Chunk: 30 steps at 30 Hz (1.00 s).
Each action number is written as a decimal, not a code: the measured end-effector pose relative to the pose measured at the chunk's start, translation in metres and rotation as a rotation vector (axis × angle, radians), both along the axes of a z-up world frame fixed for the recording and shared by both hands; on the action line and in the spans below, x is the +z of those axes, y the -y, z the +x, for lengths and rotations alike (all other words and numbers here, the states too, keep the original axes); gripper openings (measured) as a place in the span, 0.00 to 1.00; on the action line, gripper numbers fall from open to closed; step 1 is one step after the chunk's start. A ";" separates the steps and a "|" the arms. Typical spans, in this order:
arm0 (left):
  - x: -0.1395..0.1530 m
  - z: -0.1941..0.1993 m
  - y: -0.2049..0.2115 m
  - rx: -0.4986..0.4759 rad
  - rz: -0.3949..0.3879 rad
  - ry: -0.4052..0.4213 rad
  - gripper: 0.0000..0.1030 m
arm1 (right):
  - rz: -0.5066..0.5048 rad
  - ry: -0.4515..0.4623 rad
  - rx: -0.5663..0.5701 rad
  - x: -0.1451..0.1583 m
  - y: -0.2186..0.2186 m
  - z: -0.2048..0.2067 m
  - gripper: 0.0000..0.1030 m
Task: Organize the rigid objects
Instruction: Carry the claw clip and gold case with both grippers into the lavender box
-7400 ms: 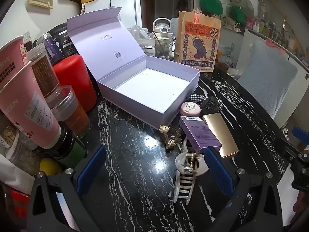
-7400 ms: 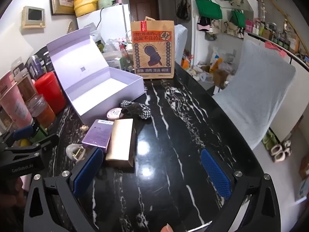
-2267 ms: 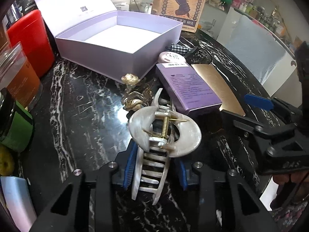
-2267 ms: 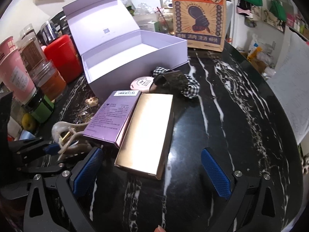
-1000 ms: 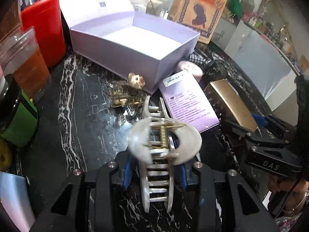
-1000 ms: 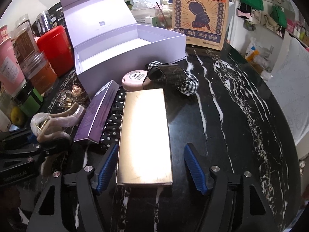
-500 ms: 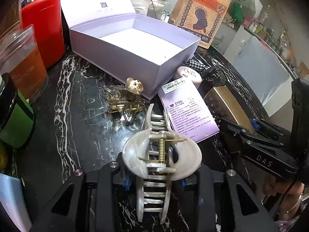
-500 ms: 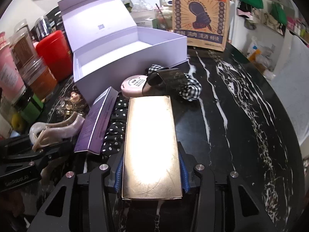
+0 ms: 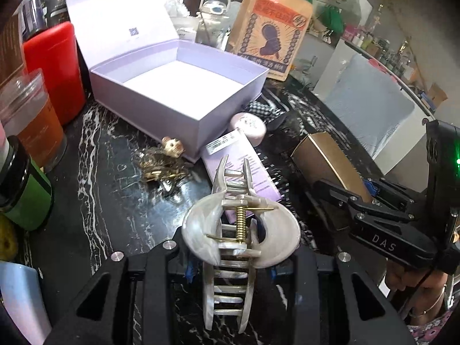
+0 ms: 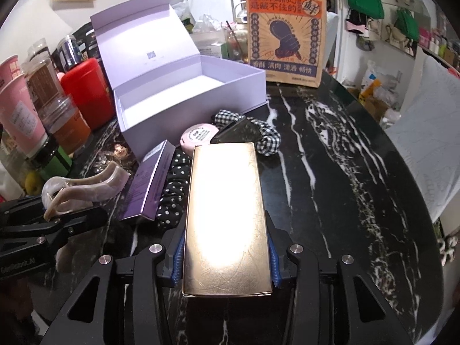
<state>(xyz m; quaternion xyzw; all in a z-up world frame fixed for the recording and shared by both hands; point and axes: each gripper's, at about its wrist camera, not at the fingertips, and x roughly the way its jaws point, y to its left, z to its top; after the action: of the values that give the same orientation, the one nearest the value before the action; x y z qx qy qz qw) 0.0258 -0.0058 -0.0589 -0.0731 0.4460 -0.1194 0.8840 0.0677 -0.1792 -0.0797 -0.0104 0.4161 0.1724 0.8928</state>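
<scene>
Both grippers are loaded: the left gripper (image 9: 230, 270) is clenched on a pearly hair claw clip (image 9: 240, 230), its blue pads squeezing the clip's toothed end while the brass spring and the two curved prongs point forward toward the lavender gift box (image 9: 184, 92). Right gripper (image 10: 227, 256) grasps a flat gold box (image 10: 227, 212) across its near end, the pads pressed against both long edges after its jaws have just been closing in on it; the box's far end reaches up to the pink round compact (image 10: 199, 135). On the black marble desk (image 10: 330, 172), a purple carton (image 10: 151, 184) leans on edge just left of the gold box, with a black polka-dot scrunchie (image 10: 172, 198) between them. A black-and-white gingham scrunchie (image 10: 264, 138) lies beside the compact, close to the front wall of the lavender gift box, which stands with its lid folded back and its white inside bare. A small gold hair clip with a tiny figure on it (image 9: 169, 158) rests by the box's near corner. Red canister (image 10: 86, 89), an orange-filled jar (image 10: 66, 123) and a pink paper cup (image 10: 17, 109) stand along the left edge, and a printed paper bag (image 10: 286, 28) stands upright behind the box.
</scene>
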 end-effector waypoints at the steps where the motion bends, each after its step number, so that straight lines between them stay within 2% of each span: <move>1: 0.002 -0.001 0.001 -0.001 0.002 0.007 0.34 | 0.003 0.003 0.000 0.002 0.001 -0.002 0.42; 16: 0.038 0.001 0.009 -0.028 0.019 0.101 0.34 | 0.001 0.082 0.040 0.037 0.004 -0.023 0.42; 30: 0.073 0.034 -0.006 0.012 0.015 0.180 0.34 | 0.036 0.125 0.117 0.069 -0.001 0.004 0.42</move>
<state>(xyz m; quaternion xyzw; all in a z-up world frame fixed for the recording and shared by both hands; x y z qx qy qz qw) 0.0599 0.0002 0.0138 -0.0580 0.3650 -0.1166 0.9219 0.0714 -0.1777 -0.0105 -0.0294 0.3549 0.2305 0.9056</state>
